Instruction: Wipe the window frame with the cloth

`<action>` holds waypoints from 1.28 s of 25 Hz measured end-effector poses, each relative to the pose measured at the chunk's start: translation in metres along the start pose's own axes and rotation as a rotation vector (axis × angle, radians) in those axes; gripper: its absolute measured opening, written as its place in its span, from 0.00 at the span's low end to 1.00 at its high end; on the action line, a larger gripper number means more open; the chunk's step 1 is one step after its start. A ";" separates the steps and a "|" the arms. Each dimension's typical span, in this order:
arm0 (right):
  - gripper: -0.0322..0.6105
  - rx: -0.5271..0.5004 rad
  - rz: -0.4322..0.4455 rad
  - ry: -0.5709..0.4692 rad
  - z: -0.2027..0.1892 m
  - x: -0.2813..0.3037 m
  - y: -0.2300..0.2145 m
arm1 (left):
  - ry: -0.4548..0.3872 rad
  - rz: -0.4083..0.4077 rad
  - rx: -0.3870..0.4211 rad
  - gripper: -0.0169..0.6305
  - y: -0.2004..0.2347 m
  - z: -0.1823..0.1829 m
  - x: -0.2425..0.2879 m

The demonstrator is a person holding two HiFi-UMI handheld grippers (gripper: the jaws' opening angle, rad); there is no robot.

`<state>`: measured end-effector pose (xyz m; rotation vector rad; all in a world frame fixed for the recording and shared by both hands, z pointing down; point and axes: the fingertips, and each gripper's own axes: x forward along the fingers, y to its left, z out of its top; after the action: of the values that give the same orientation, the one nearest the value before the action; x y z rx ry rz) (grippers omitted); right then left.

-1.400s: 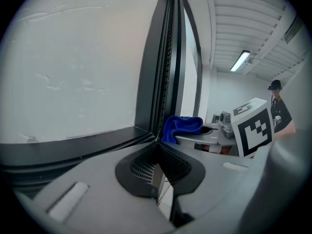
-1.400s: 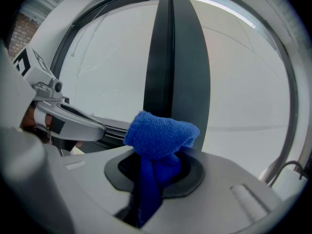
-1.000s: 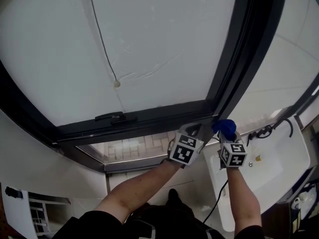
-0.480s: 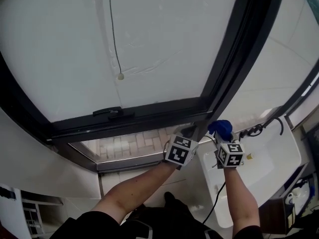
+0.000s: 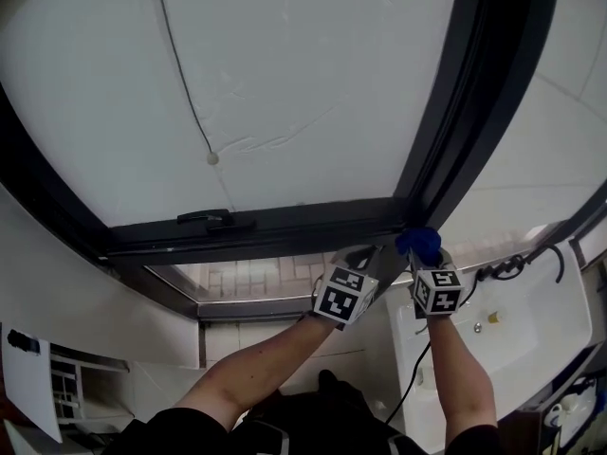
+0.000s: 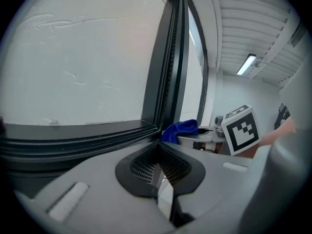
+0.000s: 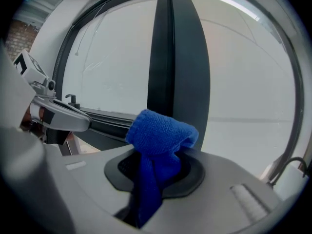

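Head view: the left hand-held gripper (image 5: 364, 253) and the right hand-held gripper (image 5: 421, 254) are at the lower right corner of the dark window frame (image 5: 285, 224), above a white sink (image 5: 541, 320).

Left gripper view: its jaws are clenched together on nothing, just beside that corner.

Right gripper view: its jaws grasp the blue cloth (image 7: 163, 130), bunched before the frame's upright.

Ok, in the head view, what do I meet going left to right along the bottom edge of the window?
Window handle → left gripper → blue cloth, held in the right gripper jaws → sink.
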<state>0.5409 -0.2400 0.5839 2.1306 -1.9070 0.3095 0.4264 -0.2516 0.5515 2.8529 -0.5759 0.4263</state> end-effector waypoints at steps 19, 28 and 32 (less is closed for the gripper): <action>0.18 -0.003 0.122 0.038 -0.002 0.026 0.026 | -0.005 0.095 -0.056 0.01 0.031 -0.014 -0.010; 0.18 -0.052 0.176 0.066 0.002 0.030 0.061 | -0.008 0.130 -0.067 0.01 0.049 -0.024 -0.036; 0.18 -0.062 0.236 0.069 0.005 0.033 0.090 | -0.015 0.155 -0.068 0.01 0.061 -0.026 -0.052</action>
<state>0.4556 -0.2819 0.5948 1.8329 -2.1014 0.3602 0.3496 -0.2826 0.5676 2.7590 -0.8027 0.4024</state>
